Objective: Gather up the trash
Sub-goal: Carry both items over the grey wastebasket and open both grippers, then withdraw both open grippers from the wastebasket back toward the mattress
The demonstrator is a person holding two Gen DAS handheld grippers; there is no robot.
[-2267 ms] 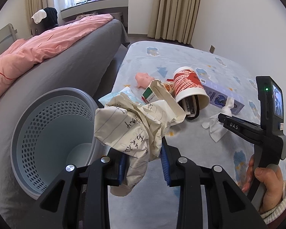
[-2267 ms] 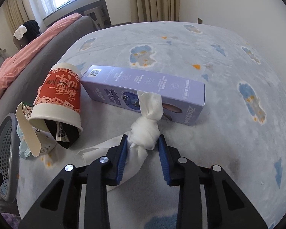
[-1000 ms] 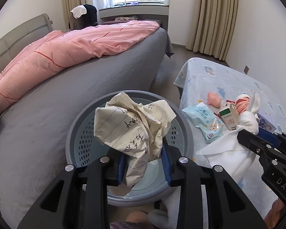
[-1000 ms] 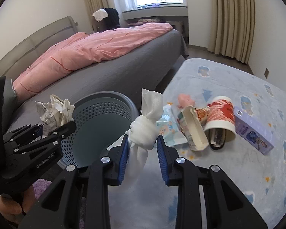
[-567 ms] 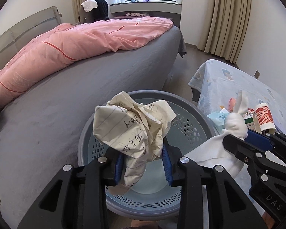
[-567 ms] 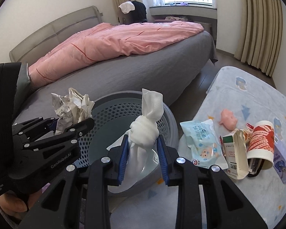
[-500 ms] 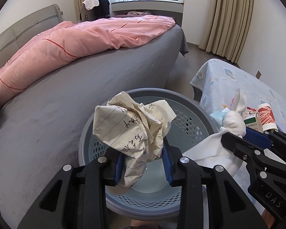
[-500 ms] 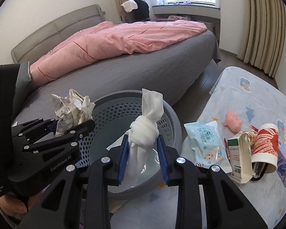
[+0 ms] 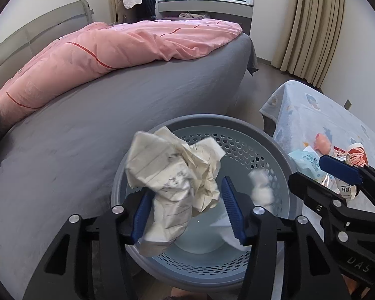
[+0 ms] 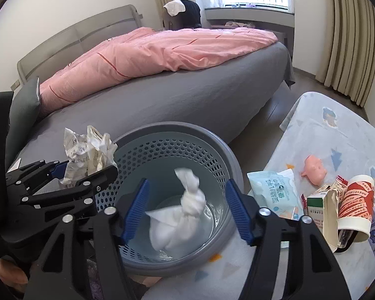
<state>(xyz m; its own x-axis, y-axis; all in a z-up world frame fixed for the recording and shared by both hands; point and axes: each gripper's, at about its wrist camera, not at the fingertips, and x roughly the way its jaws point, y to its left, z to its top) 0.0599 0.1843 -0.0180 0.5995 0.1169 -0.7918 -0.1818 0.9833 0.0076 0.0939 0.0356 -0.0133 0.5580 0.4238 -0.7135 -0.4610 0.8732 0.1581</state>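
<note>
A wide bed (image 10: 187,95) with a grey sheet and a rumpled pink quilt is filling the back of the room, and a low table draped in a pale blue patterned cloth (image 10: 342,135) is standing to its right. Between them, a round grey-blue perforated plastic basket (image 10: 177,135) is sitting on the floor, serving as the bin.

Both grippers are hovering over its mouth. The right gripper (image 10: 187,210) is spreading its jaws, which are standing wide, and the knotted white tissue bundle (image 10: 185,210) is dropping free between them, blurred, down inside the basket. The left gripper (image 9: 187,212) is likewise opening; the crumpled ball of lined cream paper (image 9: 177,175) is sitting between its blue pads, apparently resting against the left one with a gap at the right, so it is probably just slipping loose above the basket.

Judging by this, two pieces are being binned now. Still waiting on the cloth are a light blue wet-wipe packet (image 10: 275,190), a torn green-and-white carton (image 10: 322,212), a red-and-white paper cup lying on its side (image 10: 355,205), and a small pink pig-shaped toy (image 10: 313,170), which may not be trash.
</note>
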